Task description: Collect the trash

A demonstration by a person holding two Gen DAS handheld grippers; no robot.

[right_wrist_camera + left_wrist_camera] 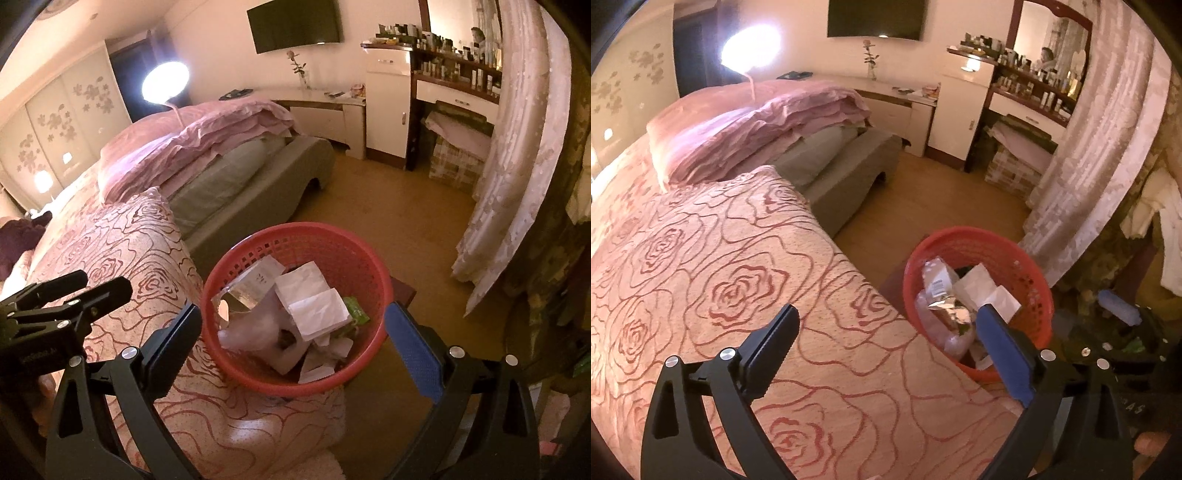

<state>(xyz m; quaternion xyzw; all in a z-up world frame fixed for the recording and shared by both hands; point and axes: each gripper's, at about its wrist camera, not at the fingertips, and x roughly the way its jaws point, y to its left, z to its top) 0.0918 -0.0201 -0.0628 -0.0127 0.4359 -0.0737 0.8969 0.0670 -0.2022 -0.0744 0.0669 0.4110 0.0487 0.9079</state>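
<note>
I hold my left tool spread wide and empty over the rose-patterned pink bedspread. My right tool is likewise wide open with nothing between its fingers, hanging above the round red plastic mesh basket, which stands on the floor just beside the bed, holding crumpled white paper, silver foil wrapper and clear plastic.

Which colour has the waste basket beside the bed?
The waste basket is red, with small holes in its wall; the right wrist view shows it best.
</note>
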